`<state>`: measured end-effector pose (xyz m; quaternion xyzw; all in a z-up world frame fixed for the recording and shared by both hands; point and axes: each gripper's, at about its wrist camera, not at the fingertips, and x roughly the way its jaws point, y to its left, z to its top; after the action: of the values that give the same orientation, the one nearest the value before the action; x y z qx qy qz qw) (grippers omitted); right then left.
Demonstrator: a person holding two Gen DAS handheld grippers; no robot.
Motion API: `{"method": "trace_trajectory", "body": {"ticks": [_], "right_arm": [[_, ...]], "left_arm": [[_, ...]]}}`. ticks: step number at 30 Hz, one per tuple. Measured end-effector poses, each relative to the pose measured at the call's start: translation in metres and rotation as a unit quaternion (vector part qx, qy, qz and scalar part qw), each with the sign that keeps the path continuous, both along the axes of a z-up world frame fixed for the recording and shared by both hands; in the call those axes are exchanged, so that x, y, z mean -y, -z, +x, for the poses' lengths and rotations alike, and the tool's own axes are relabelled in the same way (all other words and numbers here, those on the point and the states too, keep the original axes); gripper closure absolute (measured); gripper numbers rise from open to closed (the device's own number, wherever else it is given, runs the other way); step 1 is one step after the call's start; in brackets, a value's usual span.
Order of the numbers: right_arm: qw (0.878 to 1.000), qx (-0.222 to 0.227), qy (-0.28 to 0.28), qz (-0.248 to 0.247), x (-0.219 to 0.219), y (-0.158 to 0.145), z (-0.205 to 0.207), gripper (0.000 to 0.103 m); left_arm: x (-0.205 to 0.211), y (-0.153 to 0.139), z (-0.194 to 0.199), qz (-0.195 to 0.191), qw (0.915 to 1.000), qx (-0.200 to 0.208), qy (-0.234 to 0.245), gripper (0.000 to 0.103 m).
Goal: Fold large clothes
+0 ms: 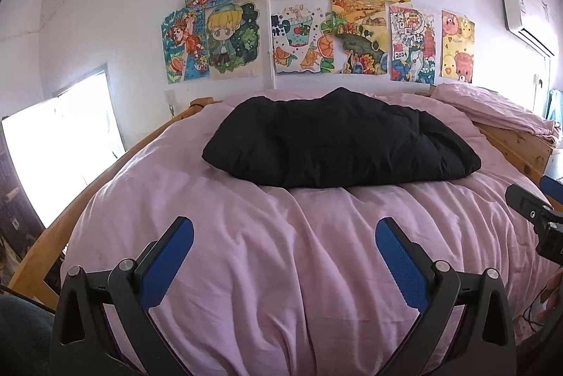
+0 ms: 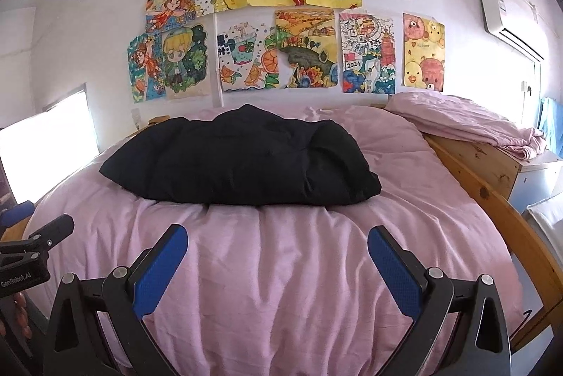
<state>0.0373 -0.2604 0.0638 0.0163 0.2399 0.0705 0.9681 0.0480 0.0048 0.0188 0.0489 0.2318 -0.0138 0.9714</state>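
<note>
A bulky black garment (image 1: pixel 337 143) lies bunched in a thick mound across the far half of the bed, also seen in the right wrist view as the black garment (image 2: pixel 242 161). It rests on a wrinkled pink bed cover (image 1: pixel 281 252). My left gripper (image 1: pixel 284 231) hovers open above the near part of the cover, well short of the garment, with nothing between its blue pads. My right gripper (image 2: pixel 277 237) is likewise open and empty over the pink bed cover (image 2: pixel 281 270). Each gripper shows at the edge of the other's view.
A wooden bed frame (image 2: pixel 492 200) edges the bed on the right and a wooden rail (image 1: pixel 42 252) on the left. Folded pink bedding (image 2: pixel 464 122) sits on a wooden unit at the back right. Children's drawings (image 1: pixel 316 13) cover the wall. A bright window (image 1: pixel 59 147) is left.
</note>
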Motion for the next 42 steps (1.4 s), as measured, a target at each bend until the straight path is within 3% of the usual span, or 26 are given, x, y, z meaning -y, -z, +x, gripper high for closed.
{"method": "trace_trajectory", "body": {"ticks": [42], "right_arm": [[1.0, -0.005, -0.004, 0.0, -0.0003, 0.002, 0.003, 0.0]], "left_arm": [[-0.0078, 0.0008, 0.0031, 0.0, 0.9999, 0.002, -0.017, 0.001]]}}
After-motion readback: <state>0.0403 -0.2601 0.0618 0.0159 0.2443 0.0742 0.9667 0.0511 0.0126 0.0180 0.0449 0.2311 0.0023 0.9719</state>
